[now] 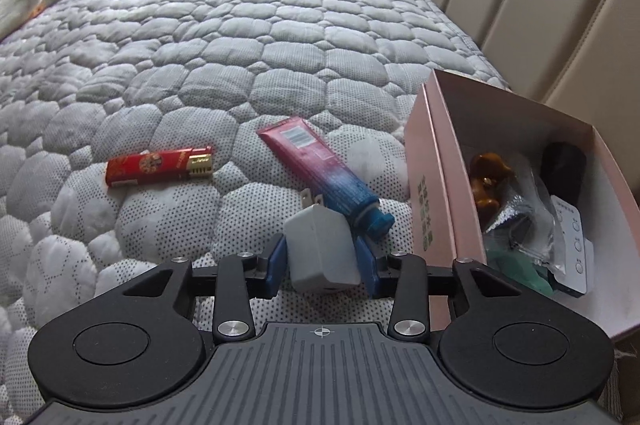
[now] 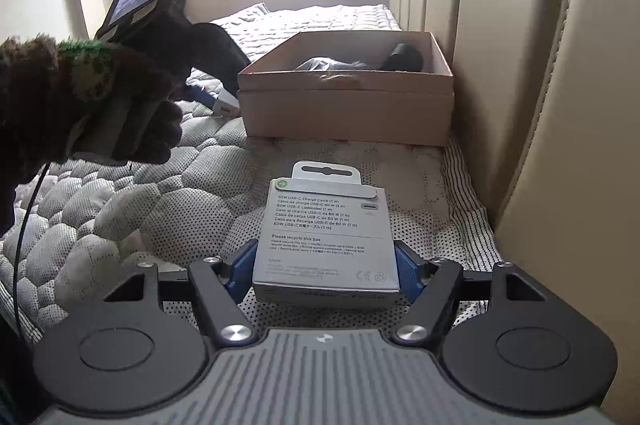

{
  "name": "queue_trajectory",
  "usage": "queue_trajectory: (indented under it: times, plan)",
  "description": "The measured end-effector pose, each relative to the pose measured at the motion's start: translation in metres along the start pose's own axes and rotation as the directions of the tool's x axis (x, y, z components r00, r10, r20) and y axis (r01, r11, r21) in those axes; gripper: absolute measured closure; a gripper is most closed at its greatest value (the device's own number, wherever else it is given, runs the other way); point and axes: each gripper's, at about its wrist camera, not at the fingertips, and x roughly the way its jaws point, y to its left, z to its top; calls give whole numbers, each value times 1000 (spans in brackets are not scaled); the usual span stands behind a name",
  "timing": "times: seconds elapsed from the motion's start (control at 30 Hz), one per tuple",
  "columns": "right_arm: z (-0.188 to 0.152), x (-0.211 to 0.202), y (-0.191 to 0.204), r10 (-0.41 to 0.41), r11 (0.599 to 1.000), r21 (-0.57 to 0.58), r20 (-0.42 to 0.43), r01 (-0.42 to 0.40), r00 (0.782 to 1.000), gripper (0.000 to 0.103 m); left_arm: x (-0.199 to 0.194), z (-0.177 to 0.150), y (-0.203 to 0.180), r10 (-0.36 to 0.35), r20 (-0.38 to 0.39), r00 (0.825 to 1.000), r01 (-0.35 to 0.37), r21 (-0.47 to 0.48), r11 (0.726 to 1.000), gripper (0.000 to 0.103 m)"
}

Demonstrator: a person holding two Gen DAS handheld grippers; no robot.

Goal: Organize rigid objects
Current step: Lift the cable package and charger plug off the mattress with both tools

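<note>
Risk sits with the left gripper (image 1: 322, 259): its jaws stand apart around the grey plastic plug adapter (image 1: 320, 249) lying on the quilted bed (image 1: 200, 65), pads seemingly not pressing, so closing off-centre could squirt it sideways into the red-blue tube (image 1: 324, 169) just ahead. Right gripper (image 2: 325, 265) clamps the white cardboard cable box (image 2: 326, 229), with the pink open box (image 2: 348, 105) ahead.

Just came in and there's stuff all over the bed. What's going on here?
A person is tidying small items into a pink box on the bed. The left gripper has a grey plug adapter between its fingers beside the box. The right gripper is clamped on a white cable package. A red lighter and a pink-and-blue tube lie loose on the quilt.
</note>
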Motion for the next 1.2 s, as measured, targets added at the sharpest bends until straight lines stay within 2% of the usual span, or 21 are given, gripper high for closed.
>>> queue_trajectory:
  times: [0.07, 0.17, 0.3, 0.33, 0.37, 0.4, 0.5, 0.6, 0.73, 0.83, 0.97, 1.07, 1.2]
  plan:
    - [0, 1, 3, -9, 1000, -10, 1, 9, 1000, 33, 3, 2, 2, 5, -1, 1000, -5, 3, 1000, 56]
    - [0, -1, 5, -10, 1000, -16, 3, 10, 1000, 33, 3, 1, 5, -10, -6, 1000, 10, 8, 1000, 56]
    - [0, 1, 8, -22, 999, -25, -3, 22, 1000, 33, 3, 0, 4, -3, -19, 1000, 5, 91, 996, 56]
    - [-1, 1, 8, -26, 999, -28, -5, 26, 1000, 33, 4, -1, 3, 8, -26, 1000, -4, 121, 993, 62]
    - [-1, 2, 9, -30, 999, -30, -6, 30, 1000, 33, 3, -3, 1, 27, -29, 999, -22, 161, 987, 76]
    - [-1, 1, 10, -34, 999, -31, -7, 34, 999, 33, 2, -5, -1, 46, -22, 999, -40, 211, 977, 79]
    - [0, 1, 12, -43, 998, -37, -10, 42, 999, 33, -5, -15, 1, 53, 4, 999, -52, 321, 946, 79]
    - [3, 5, 15, -56, 998, -44, -9, 55, 998, 33, -10, -21, 13, -5, 28, 1000, -4, 329, 944, 79]
    - [7, 13, 17, -69, 997, -44, 1, 69, 998, 33, -9, -23, 31, -92, 40, 995, 77, 278, 957, 79]
    - [7, 16, 18, -79, 996, -41, 4, 79, 997, 33, -8, -20, 38, -130, 36, 991, 117, 242, 963, 79]
    - [7, 11, 21, -83, 995, -59, 9, 83, 997, 33, -23, -30, 40, -175, 48, 983, 155, 286, 946, 79]
    - [7, 6, 22, -80, 995, -63, 9, 81, 997, 34, -43, -49, 44, -196, 59, 979, 167, 320, 932, 79]
    - [8, -3, 25, -89, 992, -89, 11, 89, 996, 34, -73, -79, 53, -252, 55, 966, 220, 335, 916, 79]
